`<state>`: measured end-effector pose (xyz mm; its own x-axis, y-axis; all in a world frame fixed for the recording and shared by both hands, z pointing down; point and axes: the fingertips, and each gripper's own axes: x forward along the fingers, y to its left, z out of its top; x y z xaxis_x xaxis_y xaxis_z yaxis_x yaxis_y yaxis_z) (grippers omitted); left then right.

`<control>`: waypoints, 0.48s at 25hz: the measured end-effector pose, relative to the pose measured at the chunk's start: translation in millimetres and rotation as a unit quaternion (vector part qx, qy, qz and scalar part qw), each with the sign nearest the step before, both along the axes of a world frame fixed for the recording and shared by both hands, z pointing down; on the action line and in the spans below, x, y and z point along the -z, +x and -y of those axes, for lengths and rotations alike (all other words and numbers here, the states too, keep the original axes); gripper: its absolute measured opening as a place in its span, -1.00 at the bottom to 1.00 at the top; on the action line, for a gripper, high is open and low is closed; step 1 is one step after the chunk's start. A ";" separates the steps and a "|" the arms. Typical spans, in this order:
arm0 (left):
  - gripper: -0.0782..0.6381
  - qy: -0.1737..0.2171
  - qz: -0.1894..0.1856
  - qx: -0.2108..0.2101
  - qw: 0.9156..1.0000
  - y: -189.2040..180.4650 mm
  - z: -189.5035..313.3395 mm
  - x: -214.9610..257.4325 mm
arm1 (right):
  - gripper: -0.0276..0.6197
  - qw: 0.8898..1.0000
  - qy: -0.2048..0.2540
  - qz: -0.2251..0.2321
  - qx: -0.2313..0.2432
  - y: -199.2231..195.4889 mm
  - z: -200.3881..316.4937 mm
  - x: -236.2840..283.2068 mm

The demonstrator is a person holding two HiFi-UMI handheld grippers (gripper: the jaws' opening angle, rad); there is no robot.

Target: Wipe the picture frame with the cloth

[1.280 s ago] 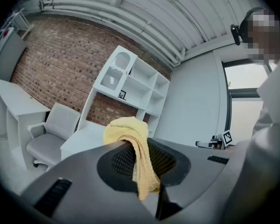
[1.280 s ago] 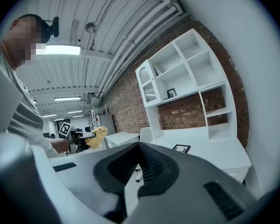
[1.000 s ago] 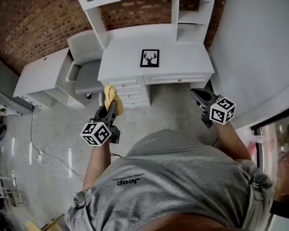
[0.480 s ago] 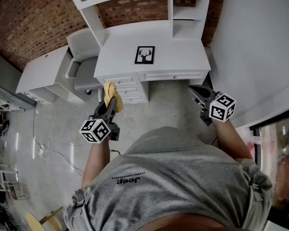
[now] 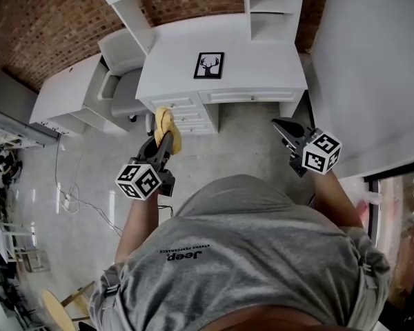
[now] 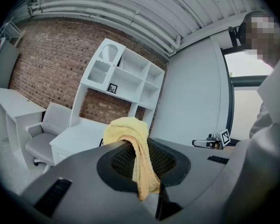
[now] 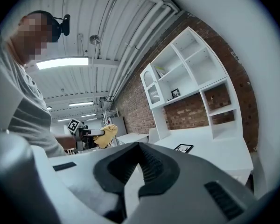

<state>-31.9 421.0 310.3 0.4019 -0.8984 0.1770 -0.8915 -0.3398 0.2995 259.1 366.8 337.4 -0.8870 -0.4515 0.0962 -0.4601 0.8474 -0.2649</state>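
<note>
The black picture frame (image 5: 208, 65) with a deer print lies flat on the white desk (image 5: 262, 64) ahead of me; the right gripper view shows this picture frame (image 7: 183, 148) small and far off. A yellow cloth (image 5: 167, 126) hangs from my left gripper (image 5: 164, 140), which is shut on it over the floor in front of the desk drawers. In the left gripper view the cloth (image 6: 130, 139) drapes over the closed jaws. My right gripper (image 5: 281, 125) is shut and empty, held short of the desk's right front corner.
A grey chair (image 5: 121, 81) stands left of the desk, with a low white side table (image 5: 65, 98) beyond it. White shelves (image 5: 272, 5) rise behind the desk against a brick wall. A white wall (image 5: 372, 61) runs along the right. A cable (image 5: 69, 198) lies on the floor.
The left gripper with the cloth has shifted a little to the right against the desk front. The right gripper has moved slightly, and both stay shut.
</note>
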 end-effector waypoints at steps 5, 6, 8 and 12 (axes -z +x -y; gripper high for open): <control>-0.60 0.004 -0.014 -0.009 1.000 -28.6 28.7 -9.8 | -0.90 1.000 -0.001 -0.019 -0.003 -32.1 23.6 -9.2; -0.60 0.006 -0.017 -0.013 1.000 -36.5 38.9 -12.9 | -0.90 1.000 -0.001 -0.024 -0.007 -40.7 31.6 -11.0; -0.60 0.010 -0.022 -0.028 0.999 -54.5 63.2 -18.6 | -0.90 0.999 -0.001 -0.034 -0.018 -60.3 49.9 -13.4; -0.60 0.021 -0.019 -0.065 0.997 -103.9 123.7 -20.5 | -0.90 0.998 -0.001 -0.042 -0.055 -110.7 99.0 -10.3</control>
